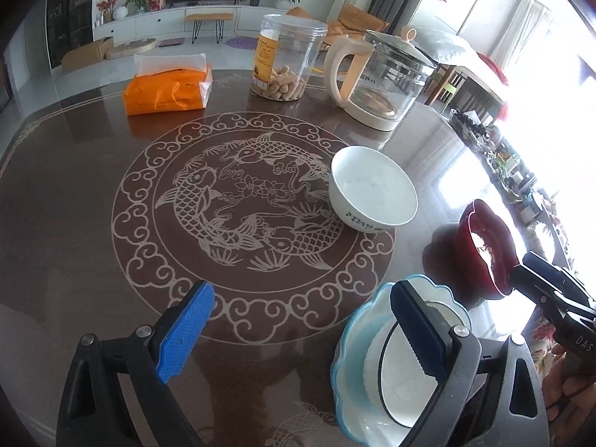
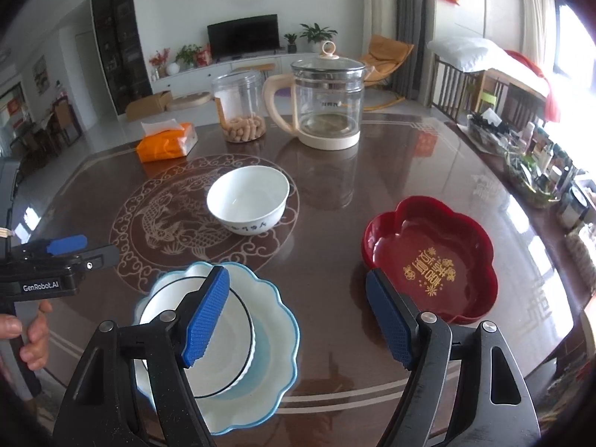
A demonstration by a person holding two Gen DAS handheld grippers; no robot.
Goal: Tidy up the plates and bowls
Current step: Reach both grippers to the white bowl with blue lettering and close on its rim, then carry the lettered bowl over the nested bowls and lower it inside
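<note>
While both pairs of tongs hang wide open and hold nothing, the left gripper (image 1: 301, 329) shows "GenRobot.AI" on its body in the right wrist view. A black-rimmed white plate (image 2: 223, 339) sits inside the scalloped blue plate (image 2: 275, 335), near the white bowl (image 2: 247, 199) with dark unreadable characters. Beside the right gripper (image 2: 298, 320) lies the red dish (image 2: 432, 257) with gold Chinese lettering.

The dark bench (image 2: 335, 380) carries a white bowl (image 2: 247, 199), red tray (image 2: 432, 257), blue scalloped plate (image 2: 277, 335), kettle (image 2: 327, 100), jar (image 2: 240, 110) and tissue pack (image 2: 165, 145).
</note>
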